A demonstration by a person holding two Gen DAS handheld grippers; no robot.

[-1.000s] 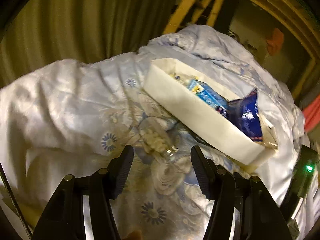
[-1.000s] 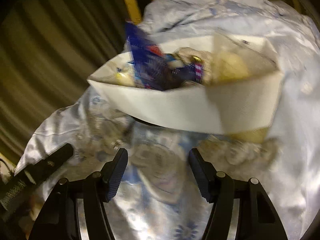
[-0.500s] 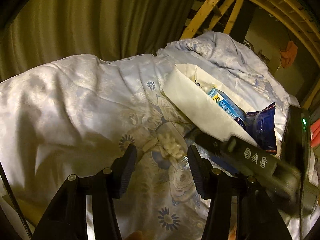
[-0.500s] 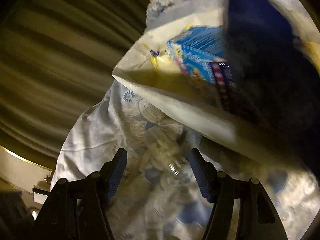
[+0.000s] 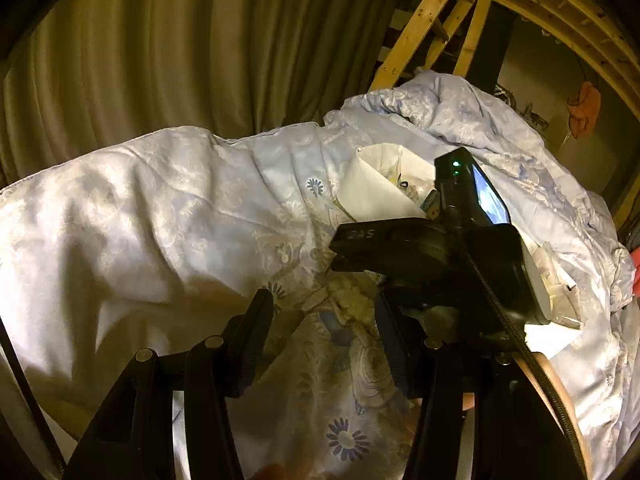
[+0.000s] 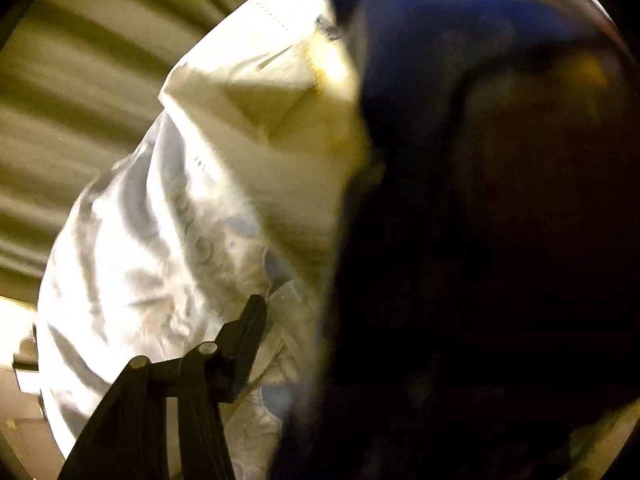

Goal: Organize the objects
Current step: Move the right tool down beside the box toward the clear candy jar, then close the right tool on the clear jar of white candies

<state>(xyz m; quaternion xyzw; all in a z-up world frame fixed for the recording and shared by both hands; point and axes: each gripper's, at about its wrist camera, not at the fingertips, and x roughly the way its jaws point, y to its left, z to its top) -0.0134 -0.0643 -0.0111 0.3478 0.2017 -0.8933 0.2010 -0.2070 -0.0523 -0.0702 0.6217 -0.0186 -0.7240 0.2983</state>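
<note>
A clear glass jar point(image 5: 352, 304) with pale pieces inside lies on its side on the flowered quilt point(image 5: 160, 220). My left gripper point(image 5: 326, 320) is open just short of it, a finger on each side. My right gripper point(image 5: 340, 248) reaches across from the right, its black body directly over the jar. In the right wrist view the jar point(image 6: 292, 304) lies beside the one finger point(image 6: 248, 332) that shows, which stands wide; a dark blue bag point(image 6: 400, 40) hides the other. The white box point(image 5: 372, 196) lies beyond the jar.
The white box point(image 6: 272, 100) holds a blue carton and the blue bag, mostly hidden in the left wrist view by the right gripper. A green curtain point(image 5: 180, 60) hangs behind the bed. Wooden slats point(image 5: 420, 20) rise at the far right. A forearm point(image 5: 552, 392) shows at the lower right.
My right gripper has swung in from the right and down over the jar, closing on the box and bag until they fill its view. My left gripper has drawn back a little.
</note>
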